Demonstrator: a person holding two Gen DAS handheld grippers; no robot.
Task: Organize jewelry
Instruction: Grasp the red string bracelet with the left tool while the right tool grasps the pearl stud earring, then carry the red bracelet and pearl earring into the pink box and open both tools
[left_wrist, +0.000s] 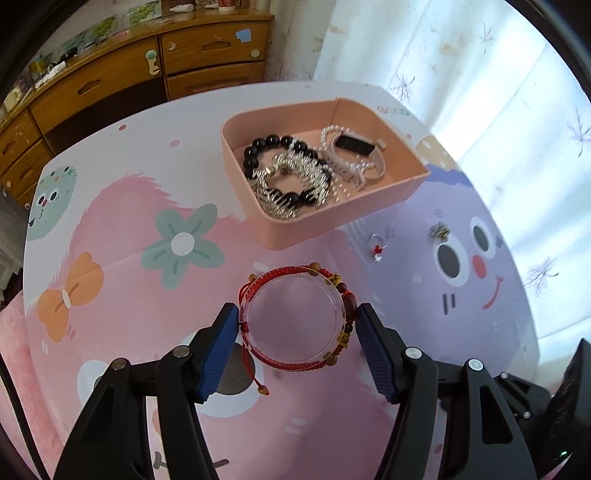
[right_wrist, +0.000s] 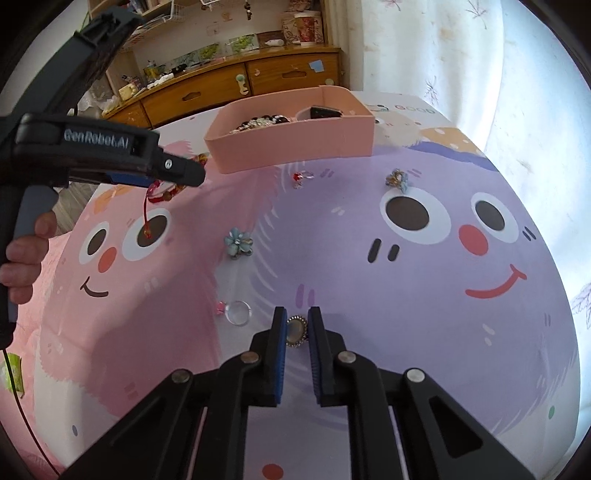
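While the pink rectangular open-topped storage box stands toward the far edge of the cartoon-printed pink and lilac table cover, it already serves as the collecting point: a black round-bead bracelet, a silver spiked chain bracelet and a white-strapped wristband with a black face lie inside it

Item, left gripper: blue ribbed pads closed from both sides on a clear plastic bangle wrapped with a red braided cord and brown beads; held above the cover on the near side of the box, a tasselled cord end dangling free, which suggests carriage toward the box rather than rest on the cloth. The wide round form explains the broad span of the jaws

Item, right gripper: pads nearly together, flanking a small oval pale-stone ring with a beaded metal rim near the table's near edge; whether the pads actually touch it cannot be told

Loose pieces awaiting sorting, spread over the middle of the cover: a blue flower-shaped ring, a clear ring with a pink stone, a small red-stone ring just before the box, and a blue and gold cluster ring toward the right edge

Judgement: sorting partly done; bangle likely next into the box
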